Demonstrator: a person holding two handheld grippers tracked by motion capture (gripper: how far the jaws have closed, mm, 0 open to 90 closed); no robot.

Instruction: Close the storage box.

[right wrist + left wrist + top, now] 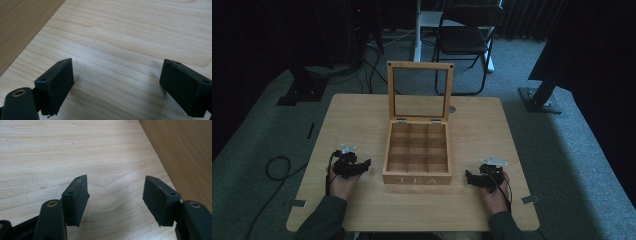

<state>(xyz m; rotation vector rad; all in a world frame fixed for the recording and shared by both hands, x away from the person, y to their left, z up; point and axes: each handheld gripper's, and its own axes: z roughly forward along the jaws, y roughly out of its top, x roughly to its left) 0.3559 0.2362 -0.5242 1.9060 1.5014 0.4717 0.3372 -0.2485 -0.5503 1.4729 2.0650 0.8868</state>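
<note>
The tea box (417, 150) sits open at frame centre on the surface (362, 120). Left gripper (362, 167) and right gripper (470, 178) flank it, fingers apart, empty. Likely next: closing the raised lid (420, 92).

The table (362, 120) is pale wood with a smooth, faintly sheened grain. The tea box (417, 177) is darker, matt wood, its raised lid (420, 92) framing a clear pane on small metal hinges. Both grippers' pads (76, 200) look matt black, slightly rough plastic

Black folding chair (465, 40) beyond table (362, 120), cables (277, 167) on carpet.
</note>
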